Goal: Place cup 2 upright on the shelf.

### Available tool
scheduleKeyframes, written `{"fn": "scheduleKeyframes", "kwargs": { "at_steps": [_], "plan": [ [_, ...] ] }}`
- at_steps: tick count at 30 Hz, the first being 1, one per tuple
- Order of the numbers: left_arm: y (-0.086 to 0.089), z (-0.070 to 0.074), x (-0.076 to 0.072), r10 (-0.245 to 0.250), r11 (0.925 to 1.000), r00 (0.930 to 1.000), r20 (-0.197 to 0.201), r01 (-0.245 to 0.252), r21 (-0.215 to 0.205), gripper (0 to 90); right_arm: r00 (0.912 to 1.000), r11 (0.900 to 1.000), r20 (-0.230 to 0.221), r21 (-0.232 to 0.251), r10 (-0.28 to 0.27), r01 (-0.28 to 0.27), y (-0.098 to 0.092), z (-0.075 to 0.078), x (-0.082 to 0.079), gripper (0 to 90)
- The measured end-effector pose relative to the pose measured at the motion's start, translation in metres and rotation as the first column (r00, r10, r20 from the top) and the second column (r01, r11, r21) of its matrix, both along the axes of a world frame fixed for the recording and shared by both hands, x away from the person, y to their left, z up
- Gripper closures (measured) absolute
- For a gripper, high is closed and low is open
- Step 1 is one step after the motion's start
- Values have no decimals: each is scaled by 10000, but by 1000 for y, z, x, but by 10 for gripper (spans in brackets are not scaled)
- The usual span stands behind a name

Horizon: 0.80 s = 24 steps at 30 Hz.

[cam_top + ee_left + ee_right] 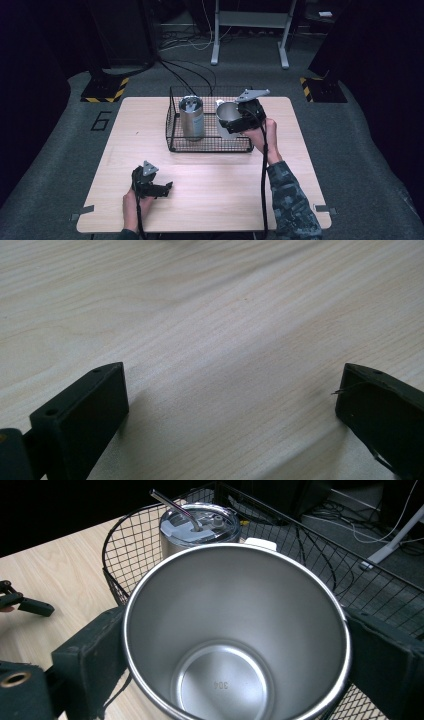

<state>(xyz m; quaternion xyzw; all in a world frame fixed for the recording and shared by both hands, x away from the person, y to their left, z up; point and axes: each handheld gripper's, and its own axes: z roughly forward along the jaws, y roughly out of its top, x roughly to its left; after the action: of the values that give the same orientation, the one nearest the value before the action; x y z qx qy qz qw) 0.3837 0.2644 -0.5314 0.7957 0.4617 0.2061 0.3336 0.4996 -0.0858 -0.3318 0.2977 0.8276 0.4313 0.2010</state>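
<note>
In the high view, a black wire mesh basket (210, 145) sits at the far middle of a pale wooden table (210, 200). Inside its left part stands a tall brushed-steel tumbler with a clear lid and metal straw (192, 118). The right gripper (239, 121) holds an open, lidless stainless-steel cup (226, 113) over the basket's right part, tilted towards the person; whether its base rests on the mesh cannot be told here. The left gripper (161, 189) lies low on the table near the person's edge, well apart from the basket.

In the left gripper view, the two black jaws are spread wide over bare wood grain, with nothing between them.

In the right gripper view, the jaws press on both outer sides of the steel cup (235, 640), pinching it just under its rim; the hollow inside is empty. Beyond it stand the lidded tumbler (197, 522) and the basket's wire wall (125, 555).

As a judgement, one vessel is already placed and the second is at the basket; what is left is to settle it upright beside the tumbler and let go.
</note>
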Motion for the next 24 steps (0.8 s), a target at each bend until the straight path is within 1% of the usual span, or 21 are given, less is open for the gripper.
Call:
{"fn": "scheduleKeyframes", "kwargs": {
  "at_steps": [1, 3, 6, 7, 8, 11, 13, 15, 16, 17, 19, 20, 22, 24],
  "plan": [
    [0, 0, 0, -70, 10000, 9999, -72, 70, 34, 4, 10000, 10000, -61, 16, -65, 65, 1, 0, 1, 60],
    [1, 1, 0, -80, 9999, 10000, -51, 81, 84, 4, 10000, 10000, -41, 6, -60, 60, 1, -1, 5, 60],
    [0, 0, 0, -67, 10000, 10000, -58, 67, 49, 4, 9998, 9998, -91, 36, -175, 175, 3, -2, 11, 60],
    [0, 0, 0, -62, 10000, 10000, -61, 62, 41, 4, 9999, 9999, -41, -27, -152, 152, 4, -2, 13, 60],
    [1, 0, 0, -71, 9999, 10000, -50, 71, 76, 4, 9997, 9997, -76, 15, -243, 244, 5, -3, 15, 60],
    [1, 1, 0, -118, 9999, 9999, -93, 118, 65, 4, 9995, 9996, -123, 10, -278, 278, 7, -4, 22, 60],
    [1, 1, 0, -94, 9999, 9999, -100, 94, 40, 4, 9993, 9993, -133, -32, -363, 363, 8, -6, 26, 60],
    [1, 1, 0, -102, 9999, 9999, -127, 102, 48, 4, 9989, 9991, -237, -44, -412, 411, 10, -9, 29, 60],
    [1, 1, 0, -108, 9999, 9999, -121, 108, 65, 4, 9990, 9992, -201, -74, -405, 403, 10, -10, 31, 60],
    [0, 1, 0, -94, 10000, 9999, -144, 94, 0, 4, 9986, 9989, -257, -60, -460, 459, 11, -11, 32, 60],
    [1, 1, 0, -101, 9999, 9999, -131, 102, 45, 4, 9986, 9990, -277, -81, -449, 447, 12, -13, 37, 60],
    [1, 1, 0, -99, 9999, 9999, -137, 99, 30, 4, 9978, 9985, -358, -24, -551, 551, 13, -14, 38, 60],
    [1, 1, 0, -117, 9999, 9998, -131, 118, 69, 4, 9980, 9984, -299, -87, -555, 552, 13, -15, 41, 60],
    [1, 1, 0, -109, 9999, 9998, -141, 110, 49, 4, 9971, 9979, -409, -58, -649, 647, 15, -16, 44, 60]
  ]
}}
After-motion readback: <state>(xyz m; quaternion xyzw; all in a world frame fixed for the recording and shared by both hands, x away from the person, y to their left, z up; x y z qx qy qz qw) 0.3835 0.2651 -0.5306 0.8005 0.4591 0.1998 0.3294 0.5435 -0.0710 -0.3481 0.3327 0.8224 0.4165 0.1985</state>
